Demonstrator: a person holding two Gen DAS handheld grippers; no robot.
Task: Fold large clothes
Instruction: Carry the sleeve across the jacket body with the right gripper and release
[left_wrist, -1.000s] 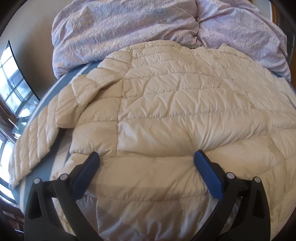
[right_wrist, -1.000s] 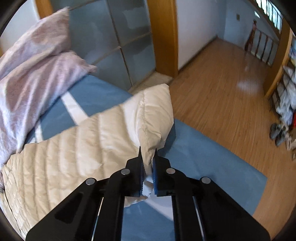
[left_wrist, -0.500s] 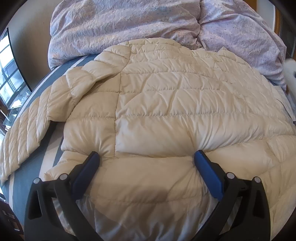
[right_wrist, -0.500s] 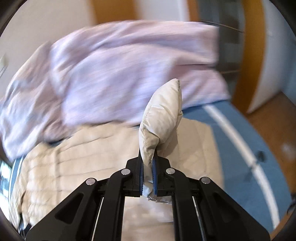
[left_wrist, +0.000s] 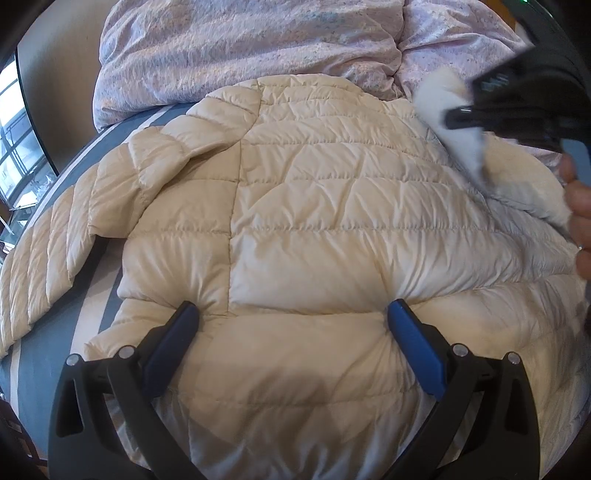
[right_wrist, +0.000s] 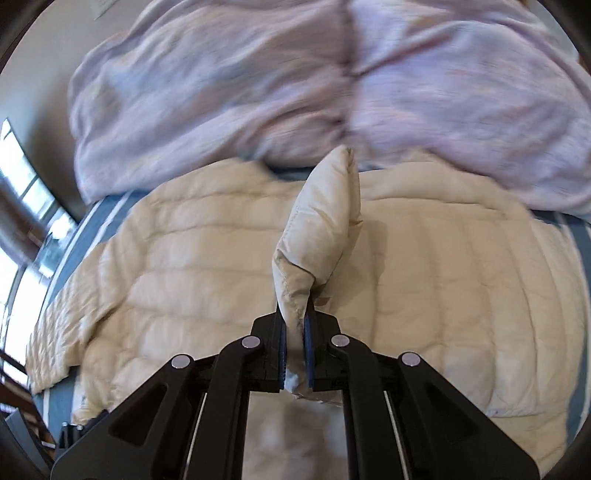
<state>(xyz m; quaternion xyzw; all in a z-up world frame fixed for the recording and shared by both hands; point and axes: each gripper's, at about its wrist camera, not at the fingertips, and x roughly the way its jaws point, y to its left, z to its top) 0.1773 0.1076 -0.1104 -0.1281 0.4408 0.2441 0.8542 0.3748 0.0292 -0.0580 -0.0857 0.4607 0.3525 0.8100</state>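
Cream and puffy, the big jacket (left_wrist: 314, 206) lies flat on a blue bed (left_wrist: 55, 354) with white stripes. A purple blanket (left_wrist: 240, 48) is bunched up behind it. The left gripper (left_wrist: 291, 317) has its 2 blue fingers spread wide, and their tips press down on the jacket near its bottom edge. The right gripper (right_wrist: 294, 334) is squeezed tight on the end of 1 sleeve (right_wrist: 325, 221) and holds it up over the jacket.
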